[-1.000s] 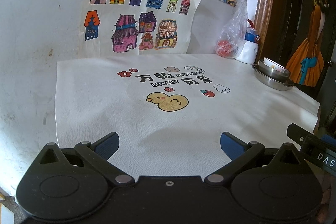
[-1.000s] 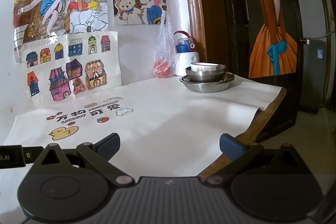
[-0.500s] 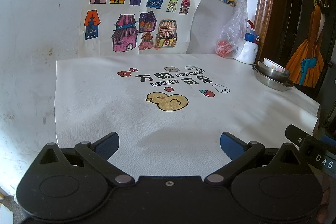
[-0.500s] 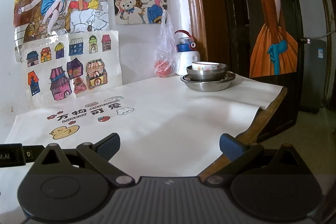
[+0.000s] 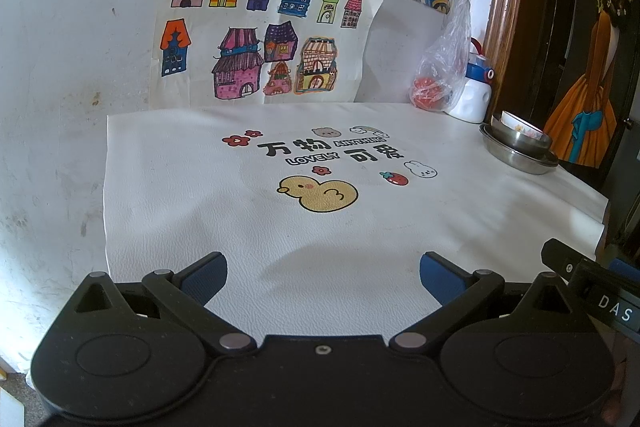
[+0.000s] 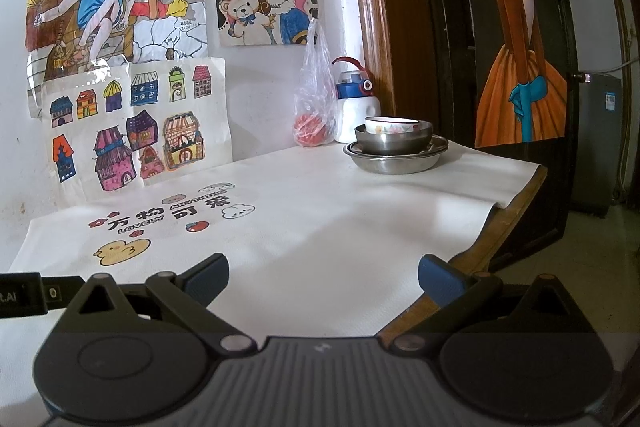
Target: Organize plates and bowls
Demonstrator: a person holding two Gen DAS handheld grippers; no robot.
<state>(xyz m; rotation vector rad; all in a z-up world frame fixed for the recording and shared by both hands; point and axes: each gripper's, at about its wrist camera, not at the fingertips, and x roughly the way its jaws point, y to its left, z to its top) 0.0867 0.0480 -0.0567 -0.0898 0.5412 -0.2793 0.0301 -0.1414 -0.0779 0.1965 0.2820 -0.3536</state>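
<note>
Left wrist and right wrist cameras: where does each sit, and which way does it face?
Left wrist: behind the open left gripper, low over the white printed table mat, facing the wall drawings; the right gripper's black edge shows at the right.
Right wrist: behind the open right gripper, facing the stacked steel dish and bowls at the far corner.
Shared: mat, stacked steel dish and bowls, clear plastic bag, white bottle.
</note>
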